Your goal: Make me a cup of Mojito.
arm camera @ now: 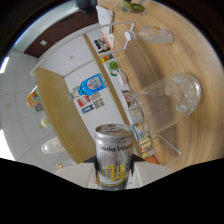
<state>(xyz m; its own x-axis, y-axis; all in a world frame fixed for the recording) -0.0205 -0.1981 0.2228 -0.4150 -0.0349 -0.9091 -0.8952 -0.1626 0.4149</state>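
Note:
A silver and yellow soda water can [114,150] stands right between my fingers, top end facing away, and my gripper [114,174] is shut on it. Only small parts of the fingers [91,169] show at the can's sides. The whole scene looks tilted, so the can is held off the wooden table [150,60]. Just beyond the can to the right is a clear glass [167,102] holding several ice cubes [183,92]. A green lime [114,65] lies farther off near the table's edge.
A clear glass vessel [156,34] and a small white juicer-like item [131,31] sit farther along the table. Small packets and labels [141,137] line the table edge. A blue bottle [92,84] and cards rest on a white surface [75,55] beside the table, over a tiled floor [17,95].

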